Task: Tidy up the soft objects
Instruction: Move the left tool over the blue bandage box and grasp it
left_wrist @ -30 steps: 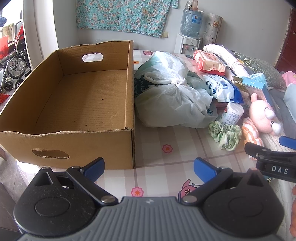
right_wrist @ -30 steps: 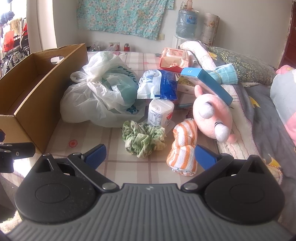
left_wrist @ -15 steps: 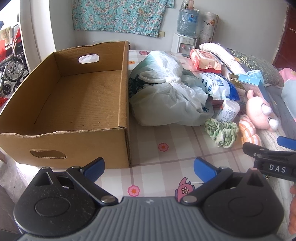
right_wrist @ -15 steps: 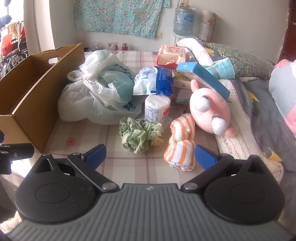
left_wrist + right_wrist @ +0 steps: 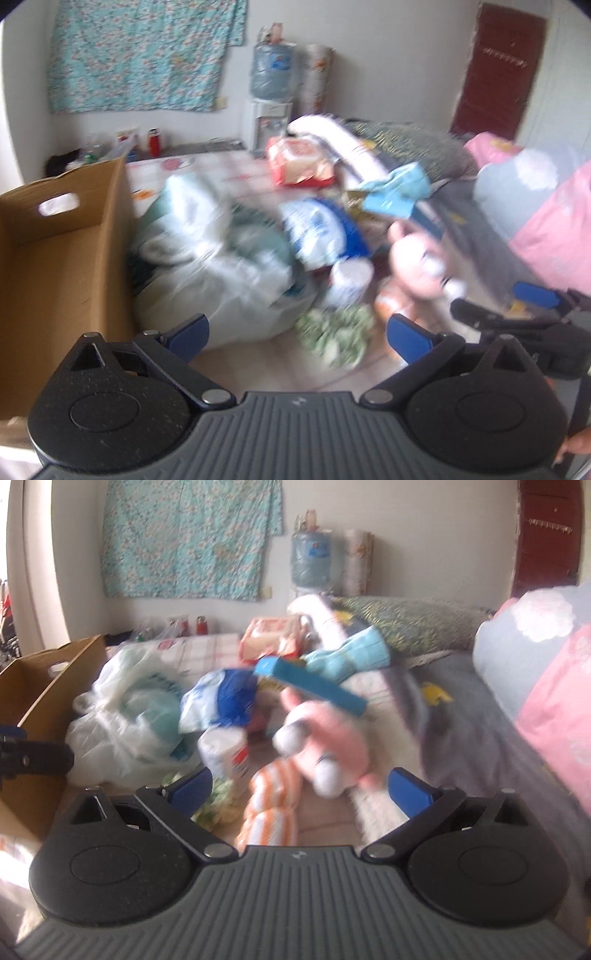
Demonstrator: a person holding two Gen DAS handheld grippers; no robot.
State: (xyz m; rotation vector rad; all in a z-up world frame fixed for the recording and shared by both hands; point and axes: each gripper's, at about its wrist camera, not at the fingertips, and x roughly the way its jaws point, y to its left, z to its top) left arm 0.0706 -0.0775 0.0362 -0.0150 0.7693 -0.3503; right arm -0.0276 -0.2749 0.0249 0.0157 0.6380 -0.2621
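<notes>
A floral cloth (image 5: 192, 535) hangs on the white wall (image 5: 424, 524) beside a dark red door (image 5: 498, 70).

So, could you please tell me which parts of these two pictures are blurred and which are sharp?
Left wrist view: the plastic bag and scrunchie smear, the cardboard box less so. Right wrist view: the pink plush toy smears. Both grippers' own bodies stay sharp.

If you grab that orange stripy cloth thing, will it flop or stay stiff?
The orange striped cloth looks like bunched soft fabric, so it would probably squash and droop. It seems light for its bulk. It lies lumpy, so it likely won't roll.
</notes>
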